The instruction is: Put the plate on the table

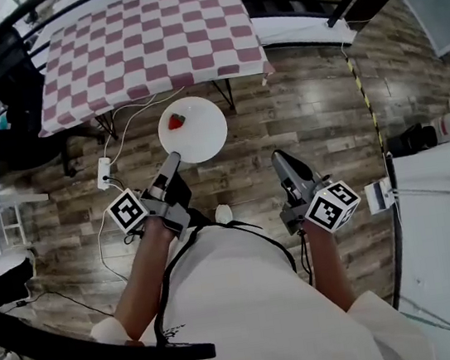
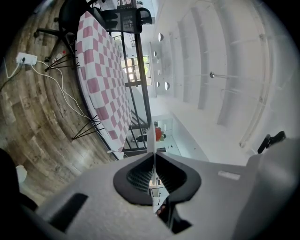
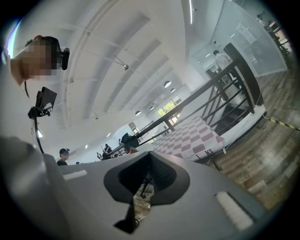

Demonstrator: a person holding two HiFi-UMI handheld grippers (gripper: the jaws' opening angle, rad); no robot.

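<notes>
The checked-cloth worktop [image 1: 146, 44] is seen ahead of both grippers. The round white plate [image 1: 201, 132] is held above the wooden floor [image 1: 307, 112], short of the worktop. Its near rim is clamped and hidden in the left gripper [image 1: 173, 159]. In the left gripper view it is reduced to a thin edge-on line. The right gripper [image 1: 280, 158] is closed on nothing. A small red item [image 1: 176, 121], not identifiable, lies on the plate beyond the left gripper's tips.

White plate [image 1: 202, 136], red fruit [image 1: 176, 121], pink-and-white checked tablecloth [image 1: 146, 44], brown wood-plank floor [image 1: 315, 111]
</notes>
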